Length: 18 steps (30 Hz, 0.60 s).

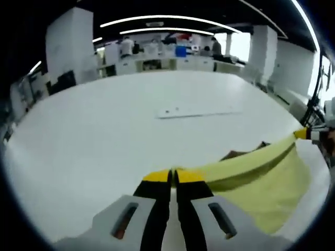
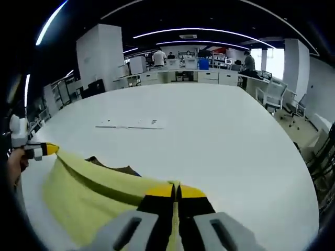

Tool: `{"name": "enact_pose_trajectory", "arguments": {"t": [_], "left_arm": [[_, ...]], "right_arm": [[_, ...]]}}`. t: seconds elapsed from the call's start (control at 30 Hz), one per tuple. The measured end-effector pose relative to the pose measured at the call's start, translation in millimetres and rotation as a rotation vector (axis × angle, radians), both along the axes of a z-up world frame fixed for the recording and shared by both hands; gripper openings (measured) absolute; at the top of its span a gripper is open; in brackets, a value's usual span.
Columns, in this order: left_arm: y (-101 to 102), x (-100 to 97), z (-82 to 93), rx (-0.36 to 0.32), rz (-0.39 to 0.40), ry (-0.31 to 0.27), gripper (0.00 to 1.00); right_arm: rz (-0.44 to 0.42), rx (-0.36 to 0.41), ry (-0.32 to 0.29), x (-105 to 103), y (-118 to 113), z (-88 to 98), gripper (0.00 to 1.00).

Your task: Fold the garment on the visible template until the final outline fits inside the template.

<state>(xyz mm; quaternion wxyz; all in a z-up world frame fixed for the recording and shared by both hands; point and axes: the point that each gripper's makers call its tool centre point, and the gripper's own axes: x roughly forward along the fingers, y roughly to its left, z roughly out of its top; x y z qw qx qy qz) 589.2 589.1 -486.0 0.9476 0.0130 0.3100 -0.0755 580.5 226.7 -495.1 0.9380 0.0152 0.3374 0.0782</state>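
Both grippers, left gripper point(image 1: 173, 177) and right gripper point(image 2: 175, 190), clench the lifted yellow garment point(image 1: 264, 180).

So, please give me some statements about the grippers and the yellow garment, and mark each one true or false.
1. The left gripper is shut on the yellow garment. True.
2. The right gripper is open above the table. False: it is shut on the garment's edge.
3. The garment hangs stretched between the two grippers. True.
4. The garment lies folded flat on the white table. False: its top edge is lifted.
5. A flat white strip lies on the table beyond the garment. True.
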Motion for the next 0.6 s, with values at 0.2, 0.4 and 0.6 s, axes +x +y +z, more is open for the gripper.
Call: {"name": "enact_pose_trajectory", "arguments": {"t": [0.2, 0.4, 0.6], "left_arm": [[1, 6.5, -22.7, -0.012, 0.018, 0.014, 0.00], [2, 3.6, -35.0, 0.020, 0.004, 0.020, 0.00], [5, 7.8, -36.5, 0.049, -0.014, 0.006, 0.00]], "right_arm": [[-0.005, 0.031, 0.049, 3, -2, -21.5, 0.00], [0.002, 0.047, 0.068, 4, -2, -33.8, 0.00], [0.015, 0.032, 0.072, 1, 1, -34.8, 0.00]]}}
